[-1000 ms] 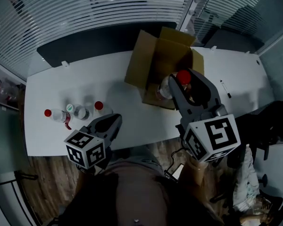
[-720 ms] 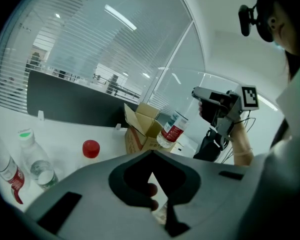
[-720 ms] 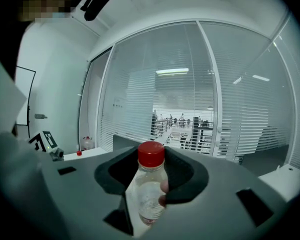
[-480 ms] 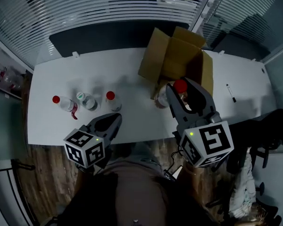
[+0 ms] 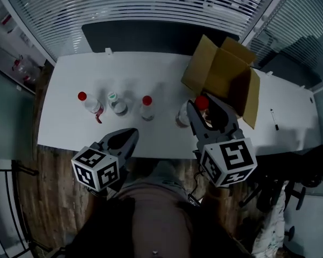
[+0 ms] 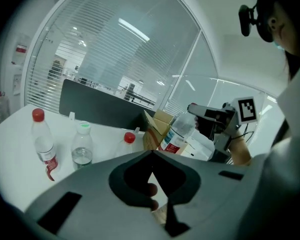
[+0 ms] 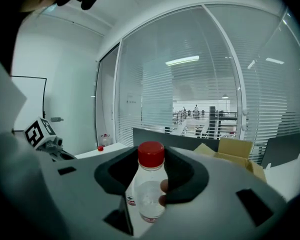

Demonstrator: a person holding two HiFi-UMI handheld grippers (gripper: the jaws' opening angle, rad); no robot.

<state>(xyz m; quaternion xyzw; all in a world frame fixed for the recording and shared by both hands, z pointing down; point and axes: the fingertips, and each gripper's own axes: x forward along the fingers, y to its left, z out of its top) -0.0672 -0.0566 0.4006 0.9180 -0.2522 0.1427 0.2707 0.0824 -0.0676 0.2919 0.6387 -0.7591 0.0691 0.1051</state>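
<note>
Where my right gripper (image 7: 146, 201) closes, its two jaws are clamped on a clear plastic bottle with a red screw cap (image 7: 149, 181). They press the bottle's sides below the shoulder, so the cap stands free above them. From the left gripper view this bottle leans, with its cap end at my right gripper and its red-labelled body slanting down and away. In the head view it sits over the front part of the white rectangular table (image 5: 161, 71), just beside the near corner of an open brown cardboard box (image 5: 226, 77) whose flaps are spread wide.

My left gripper (image 6: 152, 184) has its jaws drawn together on nothing; only a thin pale wedge shows between them. Its tips hang over the table's near edge, apart from a row of three upright bottles standing farther in. Nearest to it is a small clear bottle with a red cap (image 5: 146, 107). Next along is a clear bottle with a green cap (image 5: 117, 104), and at the far left end is a clear bottle with a red cap and a red label (image 5: 89, 102).

Right of the box, a small black pen (image 5: 274, 119) lies on the tabletop. A dark panel (image 5: 151, 36) runs along the table's far edge, with slatted blinds behind glass (image 5: 124, 1) beyond it.
</note>
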